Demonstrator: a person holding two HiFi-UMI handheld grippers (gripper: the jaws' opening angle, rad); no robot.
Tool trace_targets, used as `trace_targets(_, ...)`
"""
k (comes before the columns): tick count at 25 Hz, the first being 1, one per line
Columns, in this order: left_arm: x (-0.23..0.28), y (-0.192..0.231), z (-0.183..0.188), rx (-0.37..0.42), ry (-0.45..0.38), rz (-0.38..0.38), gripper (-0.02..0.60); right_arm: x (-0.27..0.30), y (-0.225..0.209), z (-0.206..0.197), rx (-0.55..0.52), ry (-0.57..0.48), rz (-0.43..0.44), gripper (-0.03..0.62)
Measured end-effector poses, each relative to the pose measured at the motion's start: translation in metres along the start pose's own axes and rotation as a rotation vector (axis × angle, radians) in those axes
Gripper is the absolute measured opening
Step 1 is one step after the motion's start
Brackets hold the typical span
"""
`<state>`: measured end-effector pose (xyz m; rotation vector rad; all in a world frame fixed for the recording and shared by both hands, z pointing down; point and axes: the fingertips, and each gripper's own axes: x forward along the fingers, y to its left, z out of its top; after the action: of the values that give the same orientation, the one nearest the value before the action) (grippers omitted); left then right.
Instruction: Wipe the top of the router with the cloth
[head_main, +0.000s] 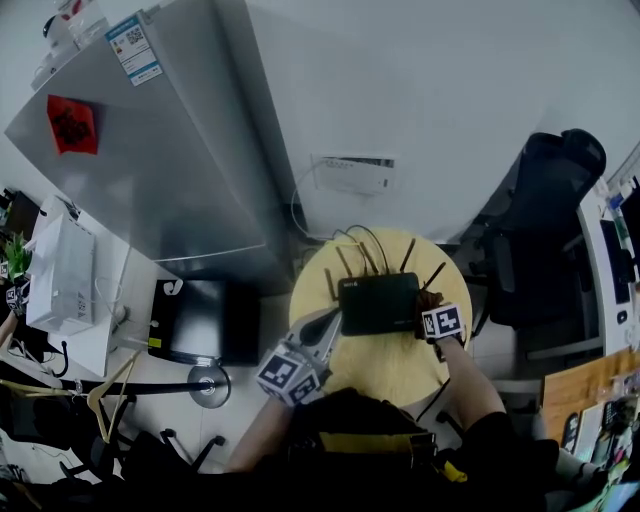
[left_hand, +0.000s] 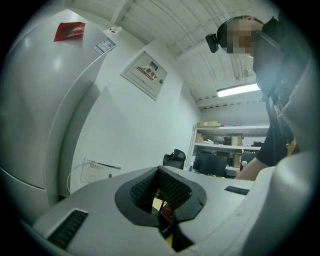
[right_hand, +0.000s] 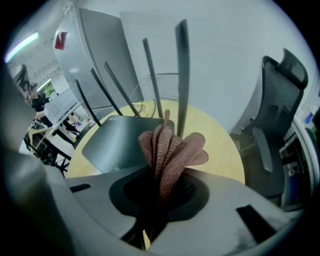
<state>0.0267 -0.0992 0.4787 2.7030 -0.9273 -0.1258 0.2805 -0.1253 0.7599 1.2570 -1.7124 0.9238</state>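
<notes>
Cloth (right_hand: 171, 150) clamped in the right gripper (right_hand: 161, 196), router (head_main: 378, 303) just ahead-left of it, long side running toward the left gripper (left_hand: 167, 212), jaws together there

A round yellow desk (head_main: 385, 368) stands against a white wall, with a black office chair (head_main: 545, 230) beside it to the right. A tall grey cabinet (head_main: 150, 150) to the left bears a red sticker (head_main: 72, 124). A white wall box (head_main: 355, 175) trails thin cables. A black box (head_main: 205, 322) sits on the floor.
</notes>
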Motion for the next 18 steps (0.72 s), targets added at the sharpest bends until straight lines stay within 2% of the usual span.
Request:
trace_targets(4,-0.007,0.005,0.004,-0.012,-0.028,0.013,-0.009,-0.022,0.064,0.044,-0.365,-0.115,0.023,0.067)
trace_targets(7,-0.014,0.011,0.004,-0.01,-0.035,0.029,-0.009,-0.019,0.101,0.073,-0.562,-0.157,0.024,0.067)
trace_targets(13,-0.038,0.022,0.008,-0.011,-0.045,0.105,-0.009,-0.005,0.169,0.115,-1.021,-0.095,-0.038,0.067)
trace_targets(18,-0.068,0.042,0.017,-0.01,-0.087,0.233,-0.009,0.015,0.191,0.144,-1.238,-0.093,-0.126,0.067)
